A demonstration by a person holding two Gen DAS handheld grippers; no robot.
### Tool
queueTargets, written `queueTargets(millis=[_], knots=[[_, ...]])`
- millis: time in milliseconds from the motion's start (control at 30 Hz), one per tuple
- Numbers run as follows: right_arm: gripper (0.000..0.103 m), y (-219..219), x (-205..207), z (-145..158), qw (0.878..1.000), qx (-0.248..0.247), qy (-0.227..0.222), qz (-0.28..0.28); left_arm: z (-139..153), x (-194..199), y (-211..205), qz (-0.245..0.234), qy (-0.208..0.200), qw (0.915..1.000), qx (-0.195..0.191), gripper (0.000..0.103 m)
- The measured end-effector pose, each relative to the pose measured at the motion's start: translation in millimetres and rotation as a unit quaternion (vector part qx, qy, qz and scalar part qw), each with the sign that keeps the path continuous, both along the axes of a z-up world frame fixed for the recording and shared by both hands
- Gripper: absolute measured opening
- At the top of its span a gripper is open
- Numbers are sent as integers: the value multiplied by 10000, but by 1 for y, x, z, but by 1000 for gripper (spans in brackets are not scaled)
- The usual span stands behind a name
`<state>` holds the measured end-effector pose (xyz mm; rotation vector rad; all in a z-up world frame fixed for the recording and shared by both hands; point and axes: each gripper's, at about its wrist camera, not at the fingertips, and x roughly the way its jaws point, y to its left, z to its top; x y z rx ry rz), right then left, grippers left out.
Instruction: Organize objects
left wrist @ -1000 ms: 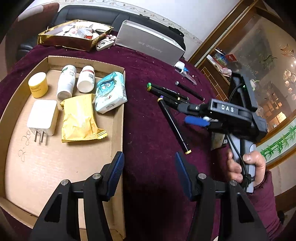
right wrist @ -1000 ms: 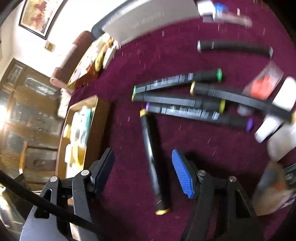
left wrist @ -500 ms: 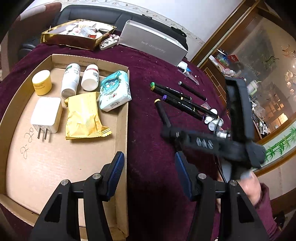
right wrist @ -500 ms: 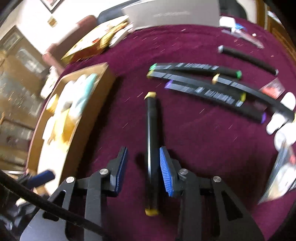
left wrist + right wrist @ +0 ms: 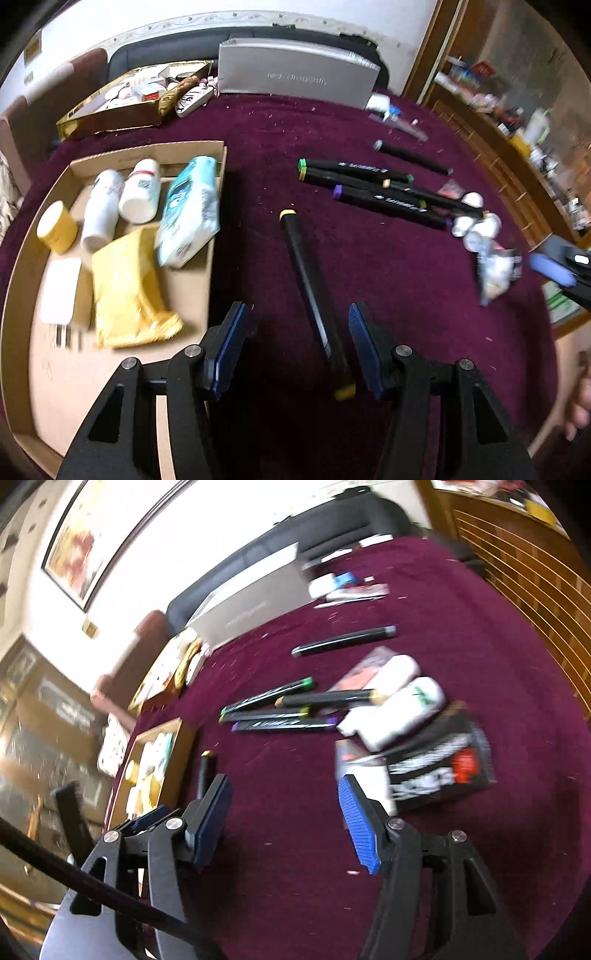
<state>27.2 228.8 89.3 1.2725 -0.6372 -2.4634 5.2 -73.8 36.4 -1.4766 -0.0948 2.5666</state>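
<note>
A black marker with yellow caps [image 5: 314, 295] lies on the maroon cloth between the fingers of my left gripper [image 5: 295, 347]. That gripper is open and its pads stay clear of the marker. In the right wrist view my right gripper [image 5: 288, 819] hovers over bare cloth, jaws opening, nothing between them. The same marker [image 5: 205, 768] shows behind its left finger. Several more markers [image 5: 369, 184] lie together farther back. A cardboard tray [image 5: 147, 151] on the left holds a yellow jar, two white bottles, a tissue pack, a yellow packet and a white charger.
White bottles [image 5: 402, 701] and a black packet [image 5: 443, 768] lie right of the markers. A grey box [image 5: 295, 74] and a gold tray of small items [image 5: 110, 114] stand at the back. A wooden cabinet [image 5: 517, 147] borders the table on the right.
The right gripper closed around the yellow-capped marker, then opened and pulled away to the right. The left gripper shifted right, so the marker now lies between its fingers.
</note>
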Motion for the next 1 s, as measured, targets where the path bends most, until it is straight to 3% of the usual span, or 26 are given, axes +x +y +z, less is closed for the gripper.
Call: queueTargets(millis=[133,267,300,333,367,400,600,767,900,1000], knots=[[60,11,-3,-6,9996,-196,-75,-187,-17,-17,21,-42,-152,9994,-319,50],[60,6,-10,-14,9995,-290,-76,-96,-24,-19,38,-79,229,9951,-956,50],[60,9,-9,-14,9995,-313,-64,-68,-24,-17,40,-149,334,9945,-977,42],[60,9,-8,-13,9995,-302,-53,-71,-25,-15,40,-330,356,9955,-812,32],[60,11,-8,-13,9996,-260,-36,-86,-24,-13,37,-391,364,9959,-723,14],[60,14,-9,-13,9997,-206,-22,-114,-22,-11,36,-435,325,9963,-663,11],[61,46,-11,-18,9963,91,26,-856,1,16,24,-669,490,9965,-130,11],[61,73,-24,-34,9904,-231,-135,-1359,22,37,11,-687,607,9951,359,11],[63,60,-35,-51,9927,-796,-402,-807,31,45,-6,-586,624,9944,615,11],[63,19,-25,-51,9897,-1241,-625,343,33,50,-23,-491,582,9937,816,11]])
